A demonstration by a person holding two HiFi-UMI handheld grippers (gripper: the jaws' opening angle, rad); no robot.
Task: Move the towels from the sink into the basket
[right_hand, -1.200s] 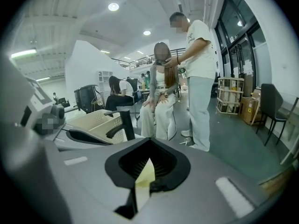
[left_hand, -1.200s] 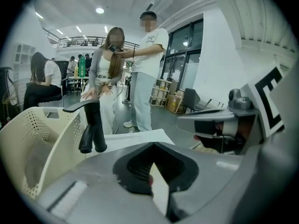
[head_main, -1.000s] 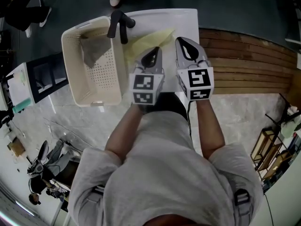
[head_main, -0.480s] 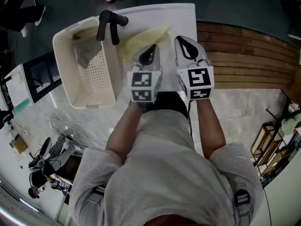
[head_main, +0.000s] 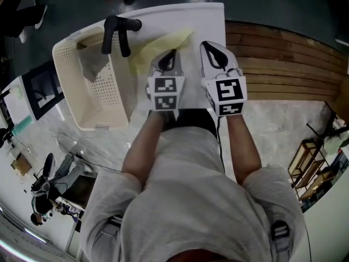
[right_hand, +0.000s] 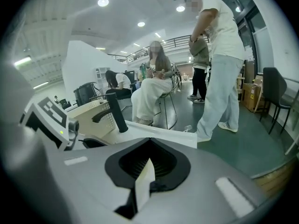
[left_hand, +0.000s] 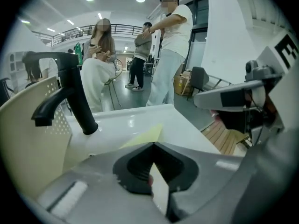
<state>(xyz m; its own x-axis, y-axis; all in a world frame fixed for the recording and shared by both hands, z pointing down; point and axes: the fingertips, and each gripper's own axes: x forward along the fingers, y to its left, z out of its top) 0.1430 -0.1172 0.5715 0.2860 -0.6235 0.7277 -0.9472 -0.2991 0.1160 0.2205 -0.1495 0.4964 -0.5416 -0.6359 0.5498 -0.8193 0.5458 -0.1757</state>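
One grey towel (head_main: 92, 64) lies in cream perforated plastic basket (head_main: 124, 94). Pale yellow towel (head_main: 158, 45) left in white sink (head_main: 210, 21), near black faucet (head_main: 115, 30). Left gripper (head_main: 173, 53) over yellow towel, right gripper (head_main: 206, 45) beside it. Both jaws clenched, empty. Judged about half done.

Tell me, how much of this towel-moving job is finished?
Done: one grey towel lies in the basket. In hand: nothing; the left gripper and right gripper are both shut and empty, over the sink. Left: the yellow towel in the sink has yet to be moved.
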